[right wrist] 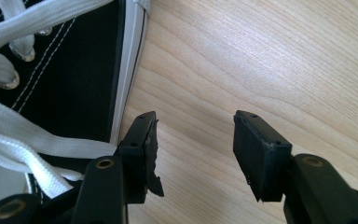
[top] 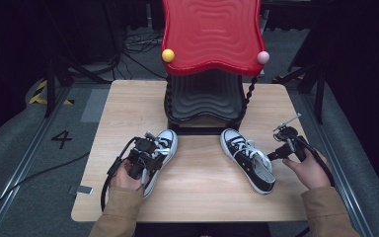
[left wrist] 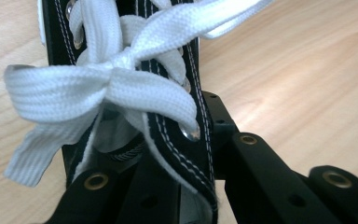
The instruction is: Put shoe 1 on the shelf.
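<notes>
Light wood table (top: 197, 192) carries two black sneakers in front of a red and black rack (top: 207, 59). At the left, the left gripper (top: 150, 155) sits over the left shoe (top: 164, 144), its jaws pinching the canvas edge beside the white laces (left wrist: 98, 88). Farther right lies the right shoe (top: 249, 160), and just beside it the right gripper (right wrist: 193, 149), jaws spread over bare wood.
</notes>
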Motion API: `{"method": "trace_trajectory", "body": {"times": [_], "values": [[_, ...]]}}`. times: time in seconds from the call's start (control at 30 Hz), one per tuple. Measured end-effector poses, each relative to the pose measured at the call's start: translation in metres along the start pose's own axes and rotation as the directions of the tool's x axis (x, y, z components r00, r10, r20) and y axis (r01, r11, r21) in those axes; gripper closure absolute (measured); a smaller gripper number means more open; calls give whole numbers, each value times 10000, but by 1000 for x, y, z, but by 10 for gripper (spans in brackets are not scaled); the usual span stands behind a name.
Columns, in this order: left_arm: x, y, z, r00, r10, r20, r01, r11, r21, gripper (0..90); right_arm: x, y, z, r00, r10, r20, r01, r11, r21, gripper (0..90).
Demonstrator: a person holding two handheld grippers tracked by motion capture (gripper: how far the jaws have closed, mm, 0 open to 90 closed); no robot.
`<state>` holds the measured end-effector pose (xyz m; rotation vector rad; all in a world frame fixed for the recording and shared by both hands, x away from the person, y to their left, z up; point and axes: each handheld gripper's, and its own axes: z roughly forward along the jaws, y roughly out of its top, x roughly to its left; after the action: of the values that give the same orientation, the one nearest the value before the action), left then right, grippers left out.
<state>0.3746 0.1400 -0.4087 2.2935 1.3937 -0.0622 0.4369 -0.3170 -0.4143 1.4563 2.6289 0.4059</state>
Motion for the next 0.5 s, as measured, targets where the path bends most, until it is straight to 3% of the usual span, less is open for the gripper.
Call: {"method": "trace_trajectory", "body": {"times": [0.13,0.5], "values": [[-6,1,-7,9985,199,501,-198,9998,-28,858,0,0,0,10000,-31,21,31,10000,13,501],[-35,14,-40,9868,1234,1051,-1166,9908,-685,858,-4,-8,-3,9999,144,92,-144,9999,-35,503]]}}
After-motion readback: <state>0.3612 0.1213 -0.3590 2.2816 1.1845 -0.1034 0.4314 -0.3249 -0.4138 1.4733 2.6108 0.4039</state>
